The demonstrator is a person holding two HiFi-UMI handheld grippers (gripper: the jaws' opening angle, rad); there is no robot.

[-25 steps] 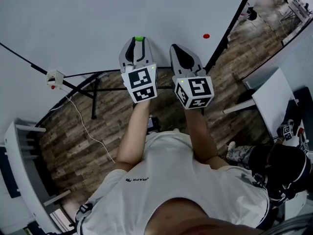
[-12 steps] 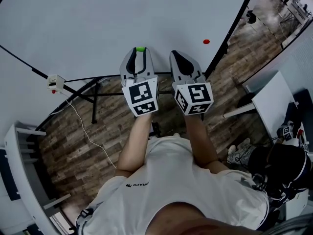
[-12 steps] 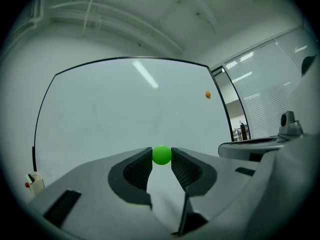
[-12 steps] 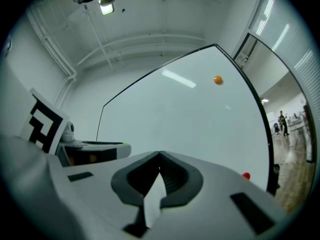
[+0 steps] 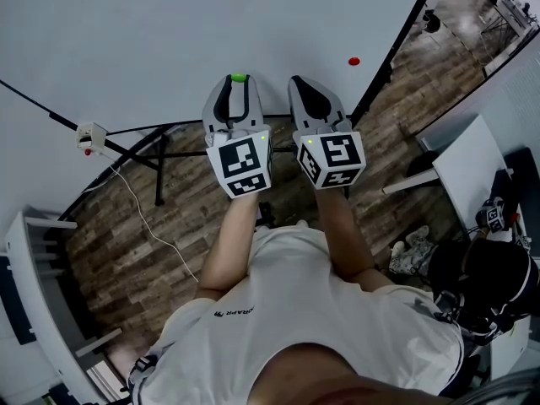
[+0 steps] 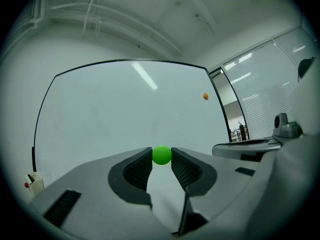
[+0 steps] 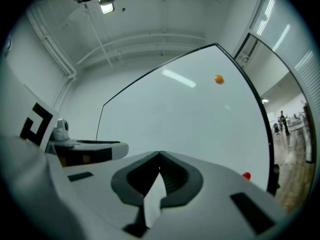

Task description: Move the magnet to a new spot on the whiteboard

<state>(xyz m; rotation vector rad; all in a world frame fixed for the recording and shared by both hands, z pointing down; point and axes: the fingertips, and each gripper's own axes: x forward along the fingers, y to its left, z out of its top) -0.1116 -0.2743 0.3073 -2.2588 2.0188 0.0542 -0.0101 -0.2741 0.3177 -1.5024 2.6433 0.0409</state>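
here, in the head view, a big whiteboard (image 5: 169, 32) with a thin black frame fills the top of the picture. it stands on black legs over a floor (image 5: 126, 243) of brown wood-pattern planks. a small white box (image 5: 89, 135) hangs at the board's lower edge on the left, with a thin cable trailing down from it. a red magnet (image 5: 353, 61) sits on the board near its right edge. a person (image 5: 321, 327) in a white t-shirt holds both arms out toward the board. the left gripper (image 5: 239, 86) has a green magnet (image 5: 239, 78) at its tips, low on the board and well left of the red one. whether it touches the board cannot be told from here. the right gripper (image 5: 301, 84) is just beside it, on the right.

in the left gripper view, the board fills the middle under a pale ceiling (image 6: 150, 19) with pipes, and a glass wall (image 6: 265, 99) with blinds runs off to the right. the green magnet is a small, smooth, bright round knob, clamped between the two ribbed black jaw pads at their very tips. an orange magnet (image 6: 205, 96) sits high on the board near its right edge.

in the right gripper view, the jaws are pressed together with nothing between them. the board slants across the picture, with the orange magnet up high and the red one low by the right frame. a lamp (image 7: 106, 6) shines from the ceiling.
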